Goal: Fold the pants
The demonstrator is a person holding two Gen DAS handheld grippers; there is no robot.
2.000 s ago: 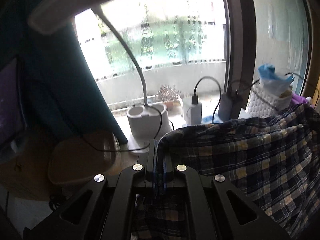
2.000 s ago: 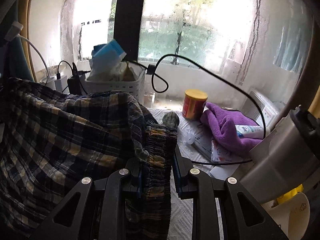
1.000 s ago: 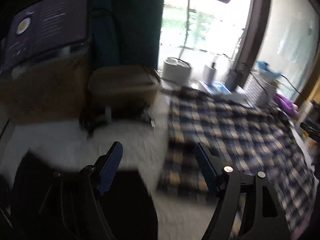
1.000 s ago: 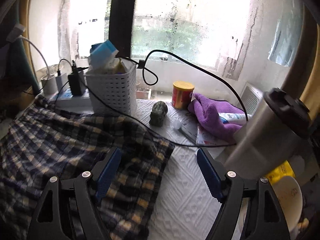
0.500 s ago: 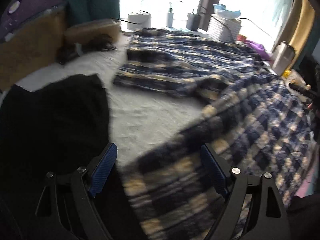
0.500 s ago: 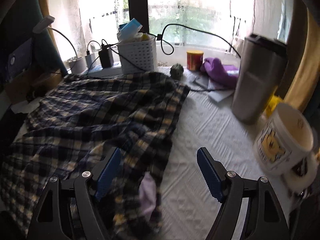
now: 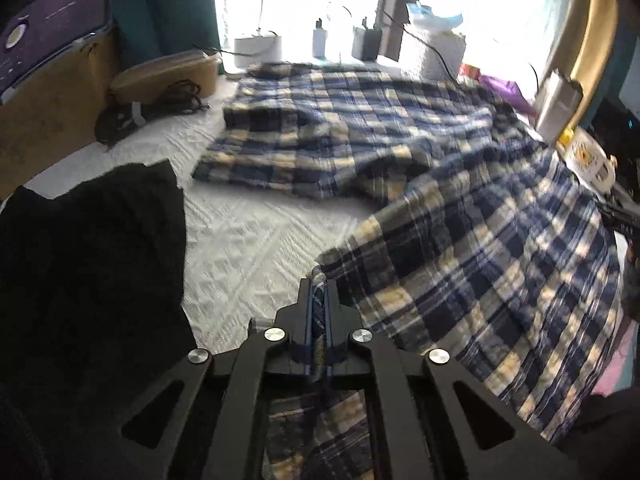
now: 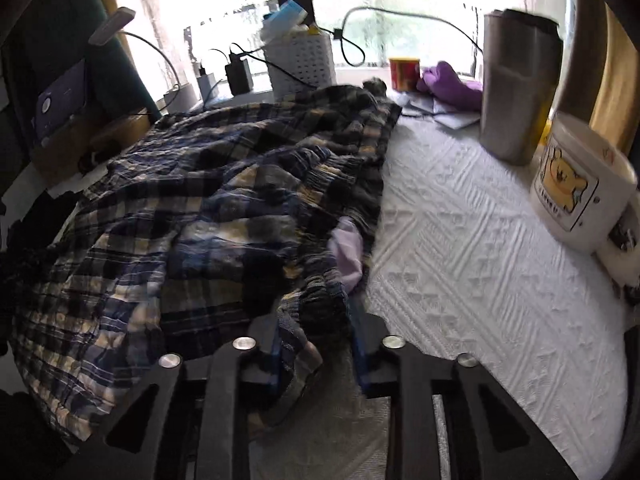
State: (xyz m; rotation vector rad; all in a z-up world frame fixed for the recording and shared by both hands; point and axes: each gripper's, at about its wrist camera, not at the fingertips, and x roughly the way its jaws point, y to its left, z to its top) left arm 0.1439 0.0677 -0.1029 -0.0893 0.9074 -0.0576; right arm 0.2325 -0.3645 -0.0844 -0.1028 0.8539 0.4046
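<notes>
Blue and cream plaid pants [image 7: 460, 208] lie spread over a white textured cloth [image 7: 248, 240]. Their far part lies flat near the window; the near part is lifted towards me. My left gripper [image 7: 318, 286] is shut on the near left edge of the pants. In the right wrist view the pants [image 8: 208, 200] are bunched and rumpled. My right gripper [image 8: 316, 344] is shut on a thick fold of their elastic waistband, low over the cloth [image 8: 472, 272].
A black garment [image 7: 88, 264] lies left of the pants. A steel tumbler [image 8: 516, 88], a white bear mug [image 8: 576, 188], a purple cloth [image 8: 452, 84] and a red tin [image 8: 404, 74] stand on the right. A white basket [image 8: 302, 62], chargers and a lamp line the window sill.
Both grippers let go at the window end, drew back to the near end open, and have now shut on the near edge of the pants.
</notes>
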